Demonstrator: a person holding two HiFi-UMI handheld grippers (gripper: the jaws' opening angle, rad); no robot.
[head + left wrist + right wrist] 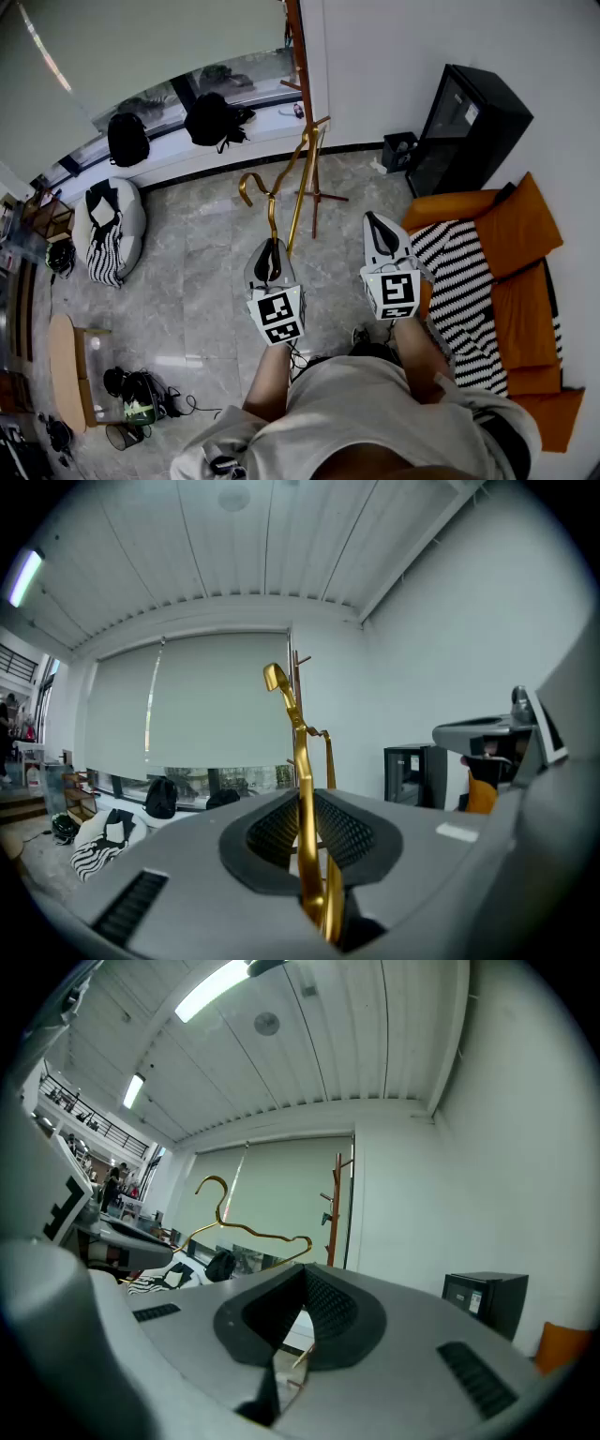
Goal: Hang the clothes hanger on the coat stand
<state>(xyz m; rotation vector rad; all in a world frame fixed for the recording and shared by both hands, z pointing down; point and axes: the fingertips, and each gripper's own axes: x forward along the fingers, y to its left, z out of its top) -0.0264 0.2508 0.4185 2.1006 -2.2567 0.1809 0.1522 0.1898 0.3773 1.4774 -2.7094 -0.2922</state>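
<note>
A gold wire clothes hanger [302, 159] stands upright in front of me, its hook [247, 182] to the left. My left gripper [271, 247] is shut on its lower part. In the left gripper view the hanger [302, 789] rises from between the closed pads. The wooden coat stand [299, 56] is just beyond it by the white wall, and its feet [317, 198] rest on the marble floor. My right gripper [374, 218] is shut and holds nothing, to the right of the hanger. From the right gripper view the hanger [246, 1233] hangs left of the stand [335, 1211].
A black cabinet [466, 127] stands at the right wall. Beside it lies an orange sofa [525, 281] with a striped blanket [466, 281]. Two black backpacks [127, 139] sit on the window ledge. A bean bag [109, 230] and a small wooden table [66, 367] are on the left.
</note>
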